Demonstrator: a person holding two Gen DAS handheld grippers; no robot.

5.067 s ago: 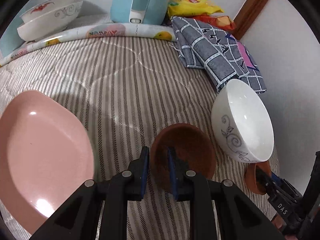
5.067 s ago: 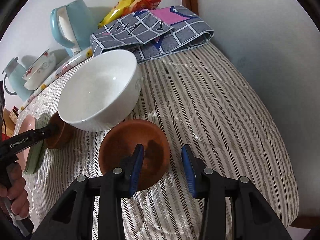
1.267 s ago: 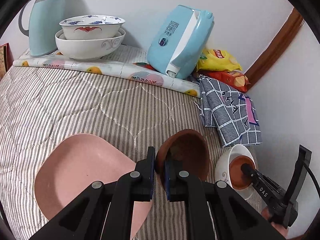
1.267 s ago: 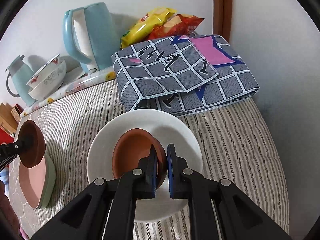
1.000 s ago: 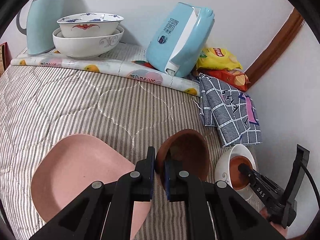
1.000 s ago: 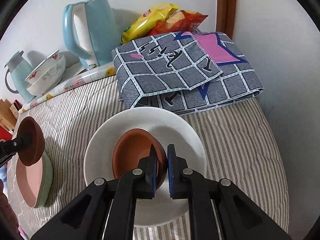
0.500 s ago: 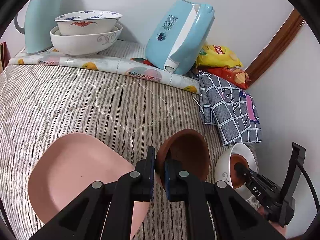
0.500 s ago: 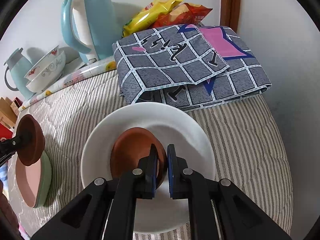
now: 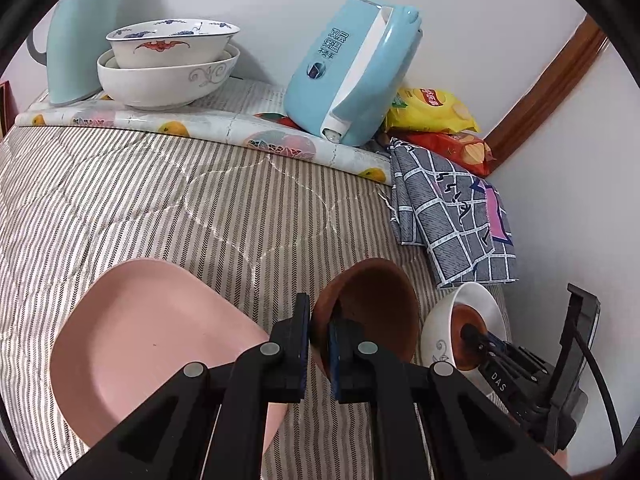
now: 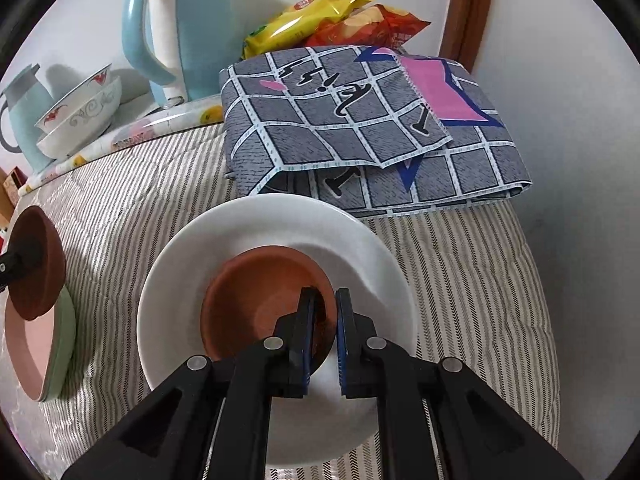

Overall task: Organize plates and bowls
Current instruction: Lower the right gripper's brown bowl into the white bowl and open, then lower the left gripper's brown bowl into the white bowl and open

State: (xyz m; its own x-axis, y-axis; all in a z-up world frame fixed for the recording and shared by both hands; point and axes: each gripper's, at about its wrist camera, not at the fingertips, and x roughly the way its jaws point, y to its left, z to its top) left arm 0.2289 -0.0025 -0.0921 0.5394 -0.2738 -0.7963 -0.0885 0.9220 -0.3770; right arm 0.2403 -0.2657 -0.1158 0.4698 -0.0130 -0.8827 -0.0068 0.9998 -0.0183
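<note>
My left gripper (image 9: 318, 340) is shut on the rim of a brown bowl (image 9: 372, 304), held tilted above the striped bed beside a pink plate (image 9: 152, 344). That bowl also shows in the right wrist view (image 10: 34, 264), over the pink and green stacked plates (image 10: 44, 344). My right gripper (image 10: 322, 320) is shut on the rim of a second brown bowl (image 10: 260, 304), which sits inside a white bowl (image 10: 200, 264). The white bowl also shows in the left wrist view (image 9: 438, 326), with my right gripper in it.
Two stacked patterned bowls (image 9: 168, 68), a blue jug (image 9: 76, 36) and a blue kettle (image 9: 352, 68) stand on a fruit-print mat at the back. A grey checked cloth (image 10: 360, 128) and snack bags (image 10: 332, 16) lie by the wall corner.
The right gripper has lowered slightly with its brown bowl inside the white bowl. The left gripper has drifted a little with its bowl still held.
</note>
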